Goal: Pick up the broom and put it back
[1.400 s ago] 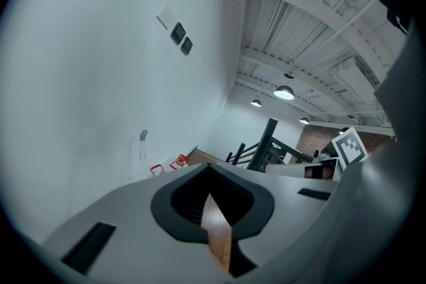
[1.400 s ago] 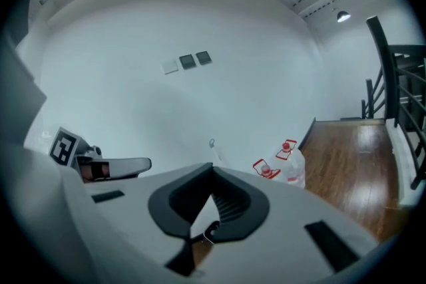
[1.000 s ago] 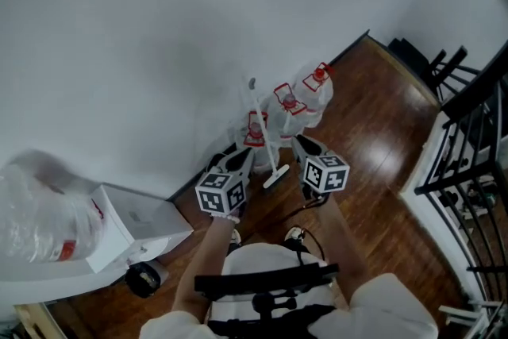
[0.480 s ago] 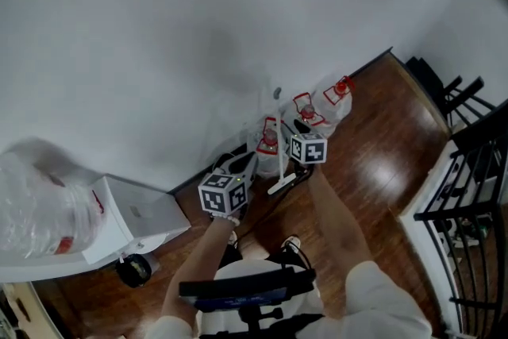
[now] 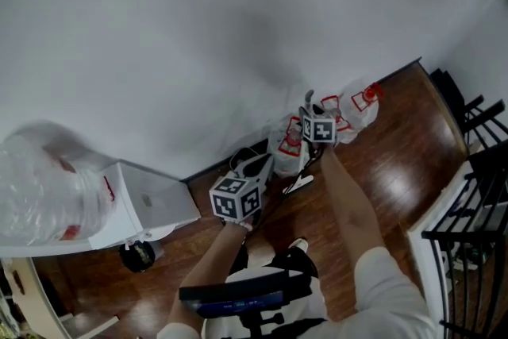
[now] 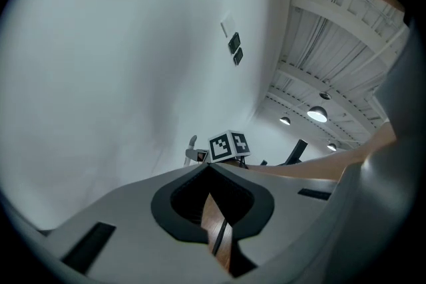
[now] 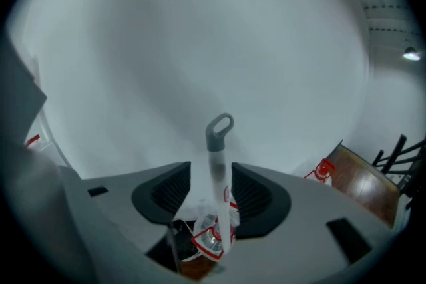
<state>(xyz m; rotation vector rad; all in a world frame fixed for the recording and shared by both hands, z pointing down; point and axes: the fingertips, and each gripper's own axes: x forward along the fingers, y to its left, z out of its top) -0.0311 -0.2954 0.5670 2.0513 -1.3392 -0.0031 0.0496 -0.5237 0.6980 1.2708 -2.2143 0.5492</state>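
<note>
Against the white wall [image 5: 159, 52] at 12 o'clock: broom [image 7: 218, 169], upright, loop of handle topmost, head on wood floor [image 5: 397, 139]. Right gripper [image 5: 311, 113]: jaws apart, astride the handle, unclamped. Left gripper [image 5: 255, 167], at 7 o'clock of it: jaws together, nothing between. Red-printed plastic bags [image 5: 355, 109]: just beside broom.

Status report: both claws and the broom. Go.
Left claw shut, empty. Right claw open, astride broom handle, not clamped. Plastic bags crowd its foot.
</note>
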